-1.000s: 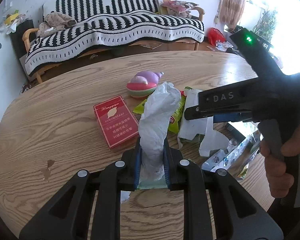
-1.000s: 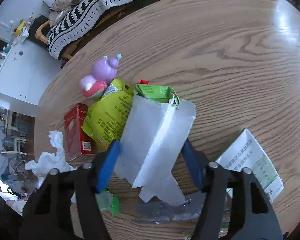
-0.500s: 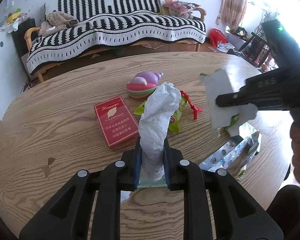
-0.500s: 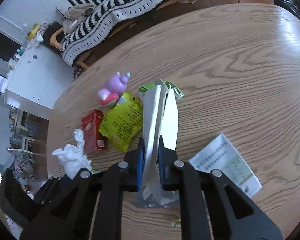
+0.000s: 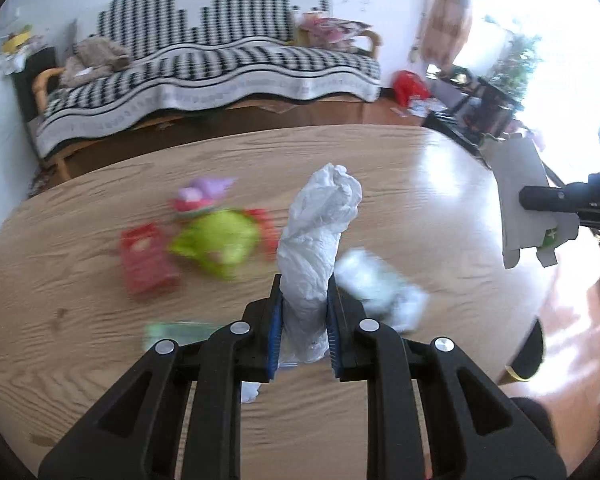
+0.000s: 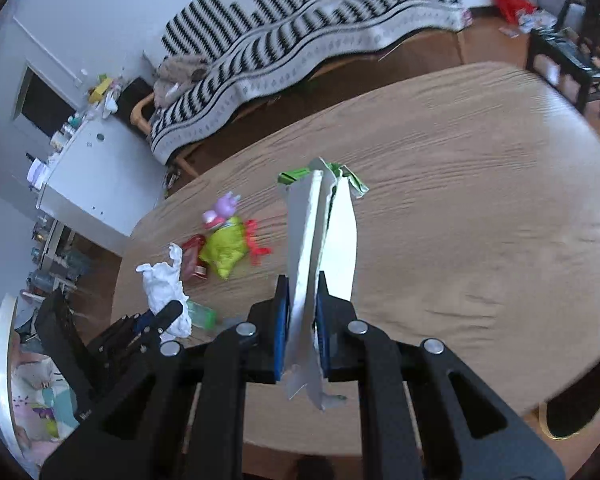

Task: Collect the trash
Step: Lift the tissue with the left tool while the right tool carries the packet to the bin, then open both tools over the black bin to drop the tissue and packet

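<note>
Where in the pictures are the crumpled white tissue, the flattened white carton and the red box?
crumpled white tissue (image 5: 318, 240): left wrist view, middle of the wad.
flattened white carton (image 6: 306, 256): right wrist view, its folded white side.
red box (image 5: 146, 258): left wrist view, blurred top face.

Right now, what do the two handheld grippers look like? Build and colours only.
Both match: the left gripper and right gripper have matte black plastic bodies with cut-out linkage arms, silver round pivot pins, and blue pads lining the jaws. No cables show, and no sleeve is in view.

Left claw (image 5: 303, 328) clamped on crumpled white tissue (image 5: 318, 240) above the wooden table (image 5: 420, 200).
</note>
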A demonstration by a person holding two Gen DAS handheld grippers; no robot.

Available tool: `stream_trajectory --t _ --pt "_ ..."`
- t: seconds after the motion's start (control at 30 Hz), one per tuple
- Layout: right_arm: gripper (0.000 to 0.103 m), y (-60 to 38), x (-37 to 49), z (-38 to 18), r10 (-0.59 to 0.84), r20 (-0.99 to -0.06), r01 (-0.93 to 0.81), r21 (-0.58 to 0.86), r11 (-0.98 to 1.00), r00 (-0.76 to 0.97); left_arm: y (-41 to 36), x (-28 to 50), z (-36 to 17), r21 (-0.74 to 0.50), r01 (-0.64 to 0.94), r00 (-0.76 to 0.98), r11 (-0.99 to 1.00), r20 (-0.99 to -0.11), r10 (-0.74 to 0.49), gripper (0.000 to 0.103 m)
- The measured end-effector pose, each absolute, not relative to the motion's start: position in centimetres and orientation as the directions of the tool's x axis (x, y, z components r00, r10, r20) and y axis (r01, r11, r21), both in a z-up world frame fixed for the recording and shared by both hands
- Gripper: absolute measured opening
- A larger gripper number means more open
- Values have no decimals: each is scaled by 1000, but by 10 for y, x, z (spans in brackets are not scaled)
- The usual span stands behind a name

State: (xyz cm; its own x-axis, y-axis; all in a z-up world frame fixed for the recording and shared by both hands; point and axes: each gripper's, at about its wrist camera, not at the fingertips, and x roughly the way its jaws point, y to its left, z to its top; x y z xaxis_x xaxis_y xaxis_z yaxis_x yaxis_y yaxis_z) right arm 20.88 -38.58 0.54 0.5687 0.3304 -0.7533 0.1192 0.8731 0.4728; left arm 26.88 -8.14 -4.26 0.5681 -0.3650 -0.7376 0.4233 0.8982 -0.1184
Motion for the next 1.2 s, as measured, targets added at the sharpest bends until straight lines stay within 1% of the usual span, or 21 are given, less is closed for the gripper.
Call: stream_trajectory --t 0.13,0.3,0.47,0.6,0.73,0.9,1.07,1.2 --pt "13 -457 151 8 259 -762 188 444 876 593 -159 240 -32 -169 512 510 842 -729 -456 18" --pt "13 -550 69 -13 162 -780 318 422 849 604 -272 191 -33 -211 646 398 733 -727 -560 18" --pt "13 -623 -2 -48 105 -794 426 427 798 598 -378 136 -61 -248 743 260 621 -748 -610 18" --pt "13 -668 -50 -88 86 -813 497 432 753 576 -448 94 -99 -269 788 155 553 -783 -602 18" --pt "13 -696 -84 -128 87 -832 541 431 722 548 -496 71 -136 -274 813 82 514 -819 -568 18" --pt "13 -713 -101 -166 99 -847 567 431 701 521 -541 62 -183 -272 813 25 514 -867 -498 19" --pt "14 -718 -101 -201 106 -868 590 415 693 486 -550 72 -217 -298 797 -8 526 -875 -484 19" --pt "14 -718 -94 -221 104 -880 602 399 692 464 -547 75 -234 -287 793 -5 537 -885 -466 19"
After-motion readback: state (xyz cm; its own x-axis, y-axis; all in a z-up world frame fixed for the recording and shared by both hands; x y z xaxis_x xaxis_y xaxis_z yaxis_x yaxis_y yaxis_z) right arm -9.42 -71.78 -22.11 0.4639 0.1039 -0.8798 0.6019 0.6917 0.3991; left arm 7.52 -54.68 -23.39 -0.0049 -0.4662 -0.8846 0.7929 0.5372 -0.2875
